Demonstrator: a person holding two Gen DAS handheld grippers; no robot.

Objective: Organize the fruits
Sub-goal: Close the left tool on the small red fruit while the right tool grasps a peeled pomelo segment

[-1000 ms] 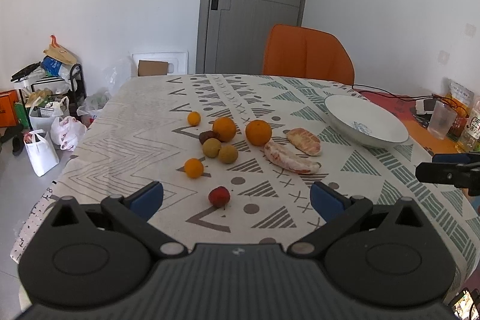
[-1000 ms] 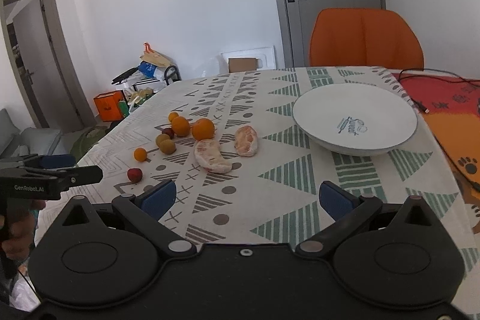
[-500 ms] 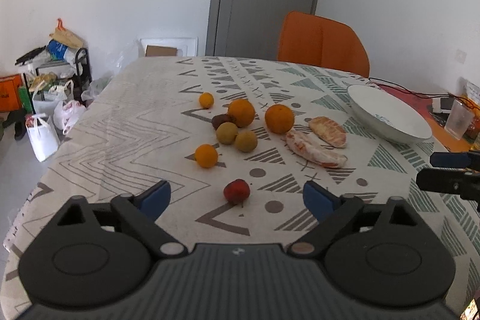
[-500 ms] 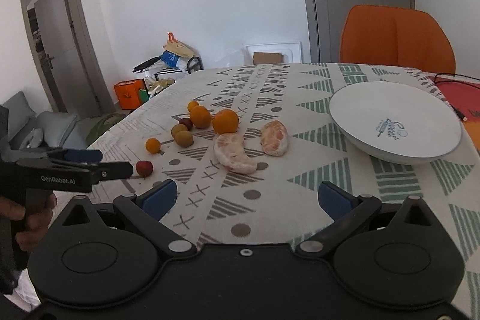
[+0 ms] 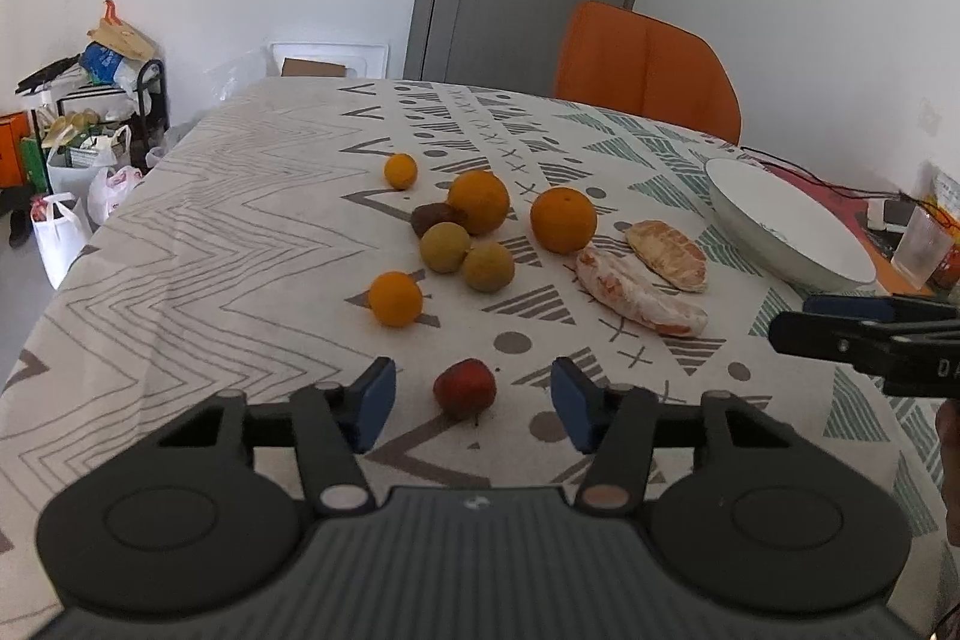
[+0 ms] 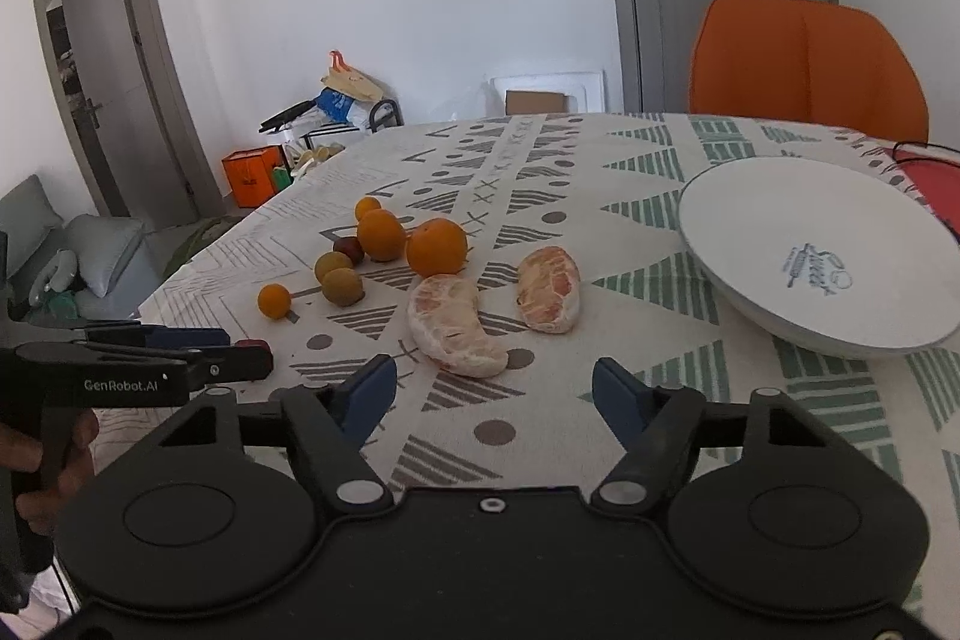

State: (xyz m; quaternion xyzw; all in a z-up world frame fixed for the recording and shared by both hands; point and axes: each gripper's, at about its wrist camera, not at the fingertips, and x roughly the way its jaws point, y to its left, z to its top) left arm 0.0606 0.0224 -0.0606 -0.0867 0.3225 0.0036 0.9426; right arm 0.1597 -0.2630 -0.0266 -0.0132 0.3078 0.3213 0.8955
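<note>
Left gripper (image 5: 473, 403) narrowing, jaws clear around the small round red fruit (image 5: 464, 388), which could roll toward six o'clock; right gripper (image 6: 493, 391) closing too, nothing gripped.

Ahead of the left gripper (image 5: 473, 403), a small red fruit (image 5: 465, 389) sits on the tablecloth (image 5: 198, 280) between its blue pads, with a gap on each side; bare cloth runs out to its left, while the fruit cluster (image 5: 468, 235) crowds the way beyond. Off to its right the right gripper (image 5: 864, 334) blocks the route toward the white bowl (image 5: 780, 232). In front of the right gripper, patterned cloth lies free up to a peeled pomelo segment (image 6: 453, 325).
</note>
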